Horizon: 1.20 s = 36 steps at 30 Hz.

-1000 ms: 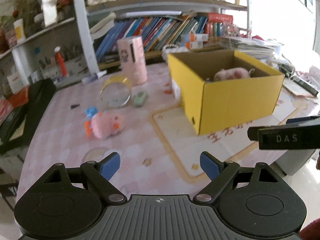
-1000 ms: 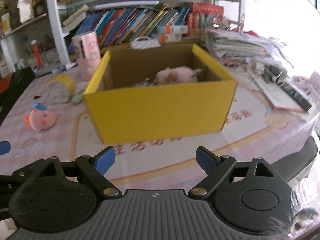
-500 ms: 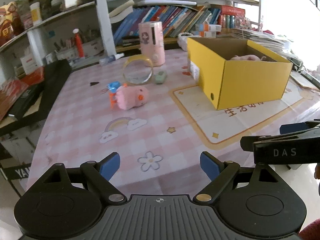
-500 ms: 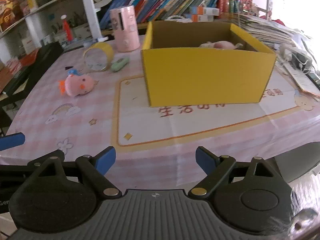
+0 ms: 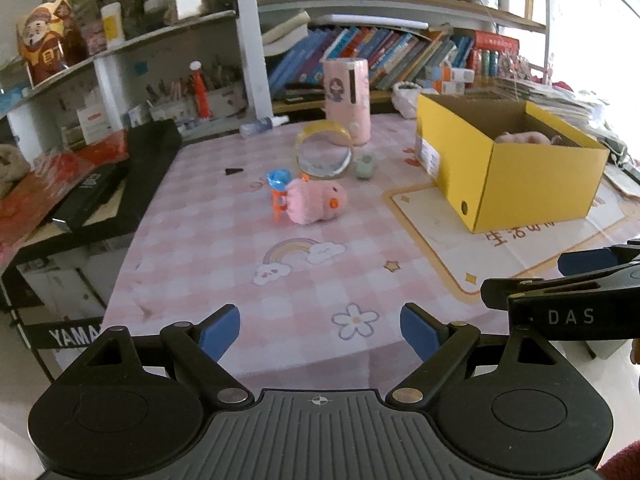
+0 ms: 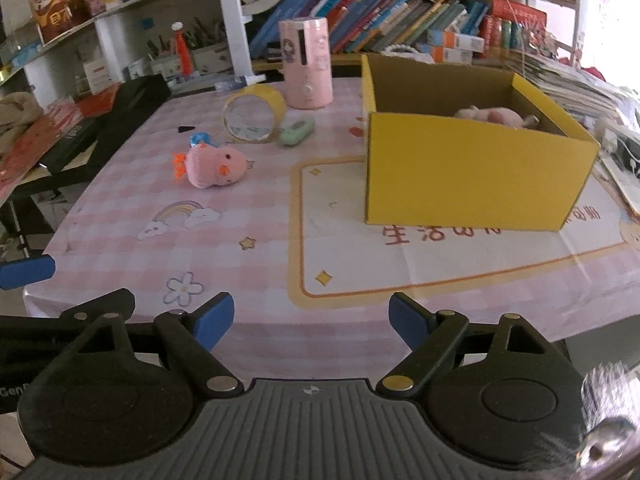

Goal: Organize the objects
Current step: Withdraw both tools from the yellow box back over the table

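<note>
Both grippers (image 5: 320, 330) (image 6: 311, 318) (jaws apart) empty-handed

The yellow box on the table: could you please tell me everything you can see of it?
The yellow box is an open-topped cardboard carton, bright yellow outside and plain brown inside. It stands upright on the cream panel of the pink checked tablecloth, near the table's right side. One end wall carries a white label and a small round hole. A pink plush toy lies inside, towards the far wall. Neither gripper touches the box.
</note>
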{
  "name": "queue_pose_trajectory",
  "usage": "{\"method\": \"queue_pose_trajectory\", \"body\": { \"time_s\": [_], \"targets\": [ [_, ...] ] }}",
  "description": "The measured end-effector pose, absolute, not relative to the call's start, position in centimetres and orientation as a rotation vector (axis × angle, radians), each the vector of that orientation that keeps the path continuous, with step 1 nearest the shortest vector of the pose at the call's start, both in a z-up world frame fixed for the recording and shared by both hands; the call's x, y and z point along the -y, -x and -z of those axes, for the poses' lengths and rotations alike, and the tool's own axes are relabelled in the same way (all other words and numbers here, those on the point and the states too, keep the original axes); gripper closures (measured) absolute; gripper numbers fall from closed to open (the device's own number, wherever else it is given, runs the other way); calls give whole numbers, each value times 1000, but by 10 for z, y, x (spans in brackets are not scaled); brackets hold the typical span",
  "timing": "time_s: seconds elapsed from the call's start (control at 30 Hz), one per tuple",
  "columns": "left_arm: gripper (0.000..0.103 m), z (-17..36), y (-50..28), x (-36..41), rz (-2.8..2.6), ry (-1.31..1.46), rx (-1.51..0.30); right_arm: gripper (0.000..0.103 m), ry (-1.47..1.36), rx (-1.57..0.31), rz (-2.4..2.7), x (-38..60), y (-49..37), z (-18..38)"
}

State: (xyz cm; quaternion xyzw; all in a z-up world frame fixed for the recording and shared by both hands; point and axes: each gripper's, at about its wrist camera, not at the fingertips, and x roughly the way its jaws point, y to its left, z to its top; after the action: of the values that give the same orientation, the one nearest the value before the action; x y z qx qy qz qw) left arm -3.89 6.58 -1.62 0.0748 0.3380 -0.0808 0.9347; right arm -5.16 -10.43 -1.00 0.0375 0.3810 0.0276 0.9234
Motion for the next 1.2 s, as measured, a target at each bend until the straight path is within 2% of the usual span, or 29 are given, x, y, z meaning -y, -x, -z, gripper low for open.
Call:
{"method": "queue_pose_trajectory", "body": {
  "time_s": [0.7, 1.2],
  "targets": [
    [13, 14, 26, -78, 157, -116, -680, 20, -39, -766, -74, 88, 42, 0],
    [13, 13, -24, -73, 112, -105, -679, 25, -17, -752, -131, 92, -23, -3]
  ]
}}
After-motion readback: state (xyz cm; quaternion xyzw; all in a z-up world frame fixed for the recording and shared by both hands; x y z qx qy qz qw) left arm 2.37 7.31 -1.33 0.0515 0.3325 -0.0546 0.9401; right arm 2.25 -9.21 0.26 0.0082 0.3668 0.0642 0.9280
